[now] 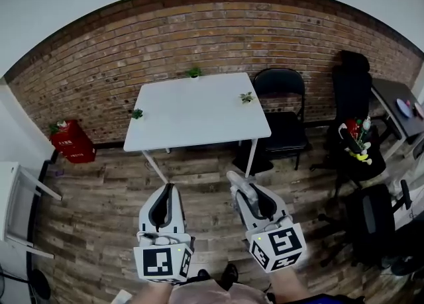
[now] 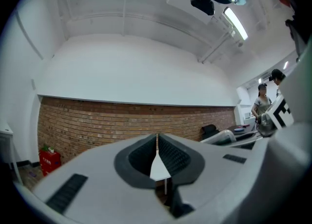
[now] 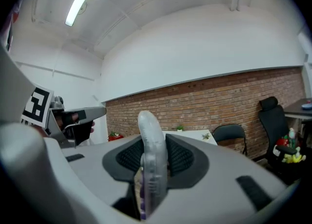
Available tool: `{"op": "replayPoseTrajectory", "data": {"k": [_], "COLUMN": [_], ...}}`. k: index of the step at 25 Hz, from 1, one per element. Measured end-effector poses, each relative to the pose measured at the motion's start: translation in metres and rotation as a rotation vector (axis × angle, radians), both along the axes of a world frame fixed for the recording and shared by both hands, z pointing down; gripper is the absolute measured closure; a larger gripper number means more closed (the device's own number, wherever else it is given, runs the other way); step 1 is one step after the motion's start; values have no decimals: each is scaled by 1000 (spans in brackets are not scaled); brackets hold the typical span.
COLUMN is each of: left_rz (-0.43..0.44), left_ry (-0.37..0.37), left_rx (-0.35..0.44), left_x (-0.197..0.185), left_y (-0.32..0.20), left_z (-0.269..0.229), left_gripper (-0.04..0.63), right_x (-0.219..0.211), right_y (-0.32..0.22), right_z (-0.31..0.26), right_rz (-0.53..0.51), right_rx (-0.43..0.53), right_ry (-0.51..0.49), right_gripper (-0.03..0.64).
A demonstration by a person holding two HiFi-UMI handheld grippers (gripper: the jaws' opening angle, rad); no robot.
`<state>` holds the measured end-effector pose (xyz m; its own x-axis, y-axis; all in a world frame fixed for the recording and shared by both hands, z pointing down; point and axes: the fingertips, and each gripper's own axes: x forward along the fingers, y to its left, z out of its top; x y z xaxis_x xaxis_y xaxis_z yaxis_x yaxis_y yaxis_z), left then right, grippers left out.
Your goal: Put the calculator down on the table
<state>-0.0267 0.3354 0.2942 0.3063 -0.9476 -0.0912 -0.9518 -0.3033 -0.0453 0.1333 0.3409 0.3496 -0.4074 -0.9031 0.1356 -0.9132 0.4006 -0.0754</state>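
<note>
The calculator (image 3: 152, 142) is a pale, translucent slab seen edge-on, upright between the jaws of my right gripper (image 3: 154, 155), which is shut on it. In the head view its tip (image 1: 236, 179) pokes out ahead of the right gripper (image 1: 242, 189), above the wooden floor. My left gripper (image 1: 165, 190) is held beside it, jaws shut together with nothing between them (image 2: 157, 141). The white table (image 1: 199, 112) stands ahead of both grippers against the brick wall, some way off; it also shows past the calculator (image 3: 197, 134).
Three small potted plants (image 1: 246, 97) sit at the table's edges. A black folding chair (image 1: 283, 107) stands at its right, with an office chair (image 1: 351, 94) and a dark desk (image 1: 397, 107) further right. A red box (image 1: 71, 142) and a white cabinet (image 1: 16, 203) are at left.
</note>
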Motion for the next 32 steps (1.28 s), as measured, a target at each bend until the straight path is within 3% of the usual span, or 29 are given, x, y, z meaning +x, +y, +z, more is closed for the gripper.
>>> {"op": "replayPoseTrajectory", "data": {"k": [5,11,22,32], "left_rz": [-29,-68,-49,13], "left_ry": [-7,11,49,72], "left_rx": [-26,-57,-76,-28], "left_x": [5,-18,-77,-112], "left_y": [-5,-33,-167,-252], "left_z": [14,33,49,28], "left_gripper": [574,574,574,574], "right_x": [9,-7,-65,-100], "right_y": [-12,-45,-171,-251], "right_z": [12,27,41,6], "right_rz": [-15,-42,-32,23], "right_rx": [-21,-49,-88,-29], "right_ry": [-14,-4,28,57], "right_gripper": [493,494,494,494]}}
